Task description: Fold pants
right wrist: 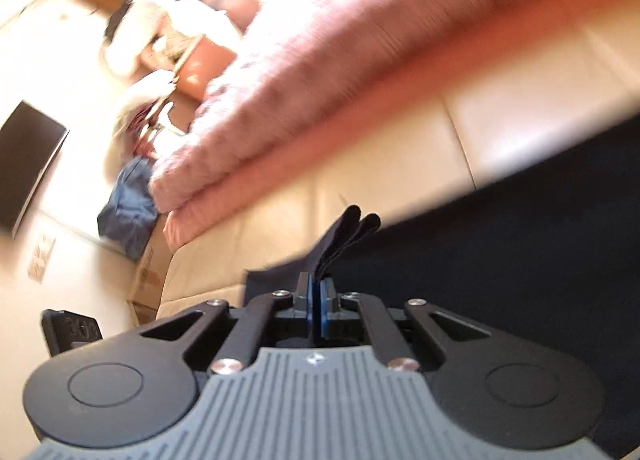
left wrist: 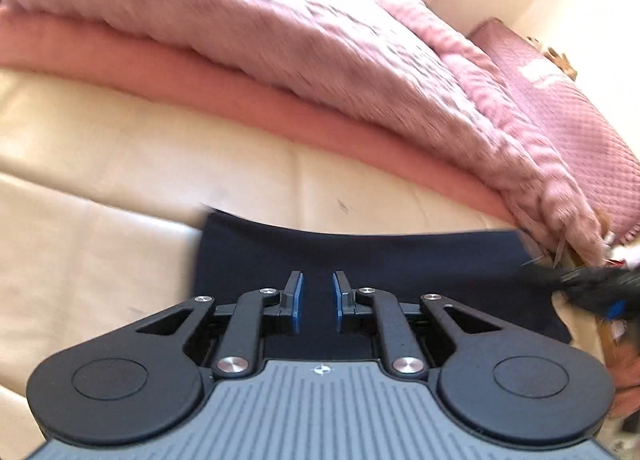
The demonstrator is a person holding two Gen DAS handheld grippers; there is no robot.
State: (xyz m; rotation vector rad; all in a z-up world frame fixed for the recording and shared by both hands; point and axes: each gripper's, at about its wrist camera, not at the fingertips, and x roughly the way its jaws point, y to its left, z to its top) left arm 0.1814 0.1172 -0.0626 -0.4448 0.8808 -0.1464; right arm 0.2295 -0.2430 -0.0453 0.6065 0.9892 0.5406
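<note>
The dark navy pants (left wrist: 360, 256) lie flat on a cream leather surface (left wrist: 120, 164). My left gripper (left wrist: 318, 292) is open just above the pants, its blue pads apart with nothing between them. The right gripper shows blurred at that view's right edge (left wrist: 600, 288). In the right wrist view my right gripper (right wrist: 319, 292) is shut on a bunched edge of the pants (right wrist: 348, 236), which sticks up in folded layers beyond the pads. The rest of the navy cloth (right wrist: 500, 260) spreads to the right.
A fluffy pink blanket (left wrist: 280, 32) over a salmon one (left wrist: 200, 72) lies behind the pants. A quilted pink cover (left wrist: 560, 108) is at right. A dark screen (right wrist: 28, 164), a blue garment (right wrist: 128, 212) and a cardboard box (right wrist: 150, 272) stand at left.
</note>
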